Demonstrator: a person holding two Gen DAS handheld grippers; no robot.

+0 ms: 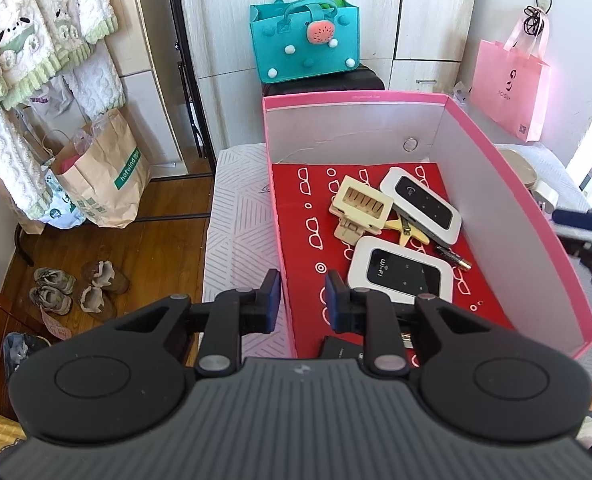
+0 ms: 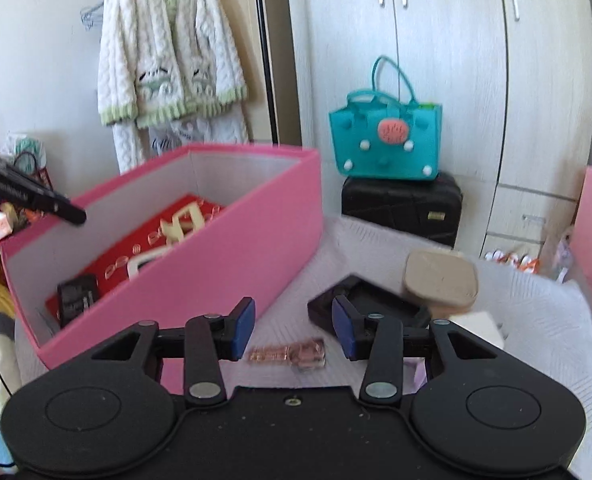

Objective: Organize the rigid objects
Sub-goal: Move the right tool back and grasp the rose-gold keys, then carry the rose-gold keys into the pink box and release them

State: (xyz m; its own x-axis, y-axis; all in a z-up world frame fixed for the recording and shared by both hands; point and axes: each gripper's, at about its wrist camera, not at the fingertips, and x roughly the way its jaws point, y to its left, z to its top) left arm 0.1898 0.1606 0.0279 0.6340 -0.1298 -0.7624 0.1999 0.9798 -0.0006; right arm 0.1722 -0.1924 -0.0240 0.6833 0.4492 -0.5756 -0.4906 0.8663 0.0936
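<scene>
A pink box (image 1: 536, 216) with a red patterned floor stands on a white quilted surface. Inside lie two white Wi-Fi routers (image 1: 402, 270) (image 1: 420, 204), a cream clip-like piece (image 1: 362, 206), a battery (image 1: 454, 258) and a black item (image 1: 342, 350). My left gripper (image 1: 302, 300) is open, straddling the box's near left wall. My right gripper (image 2: 291, 326) is open and empty above a small pinkish bottle (image 2: 287, 354) lying beside the box (image 2: 223, 264). A black tray (image 2: 370, 304) and a beige lidded box (image 2: 440, 282) sit just beyond it.
A teal felt bag (image 2: 386, 146) stands on a black suitcase (image 2: 402, 208) by the wardrobe. A pink paper bag (image 1: 510, 88) hangs at right. Paper bags (image 1: 103, 176) and shoes (image 1: 79, 288) are on the wooden floor at left. A white block (image 2: 478, 326) lies near the beige box.
</scene>
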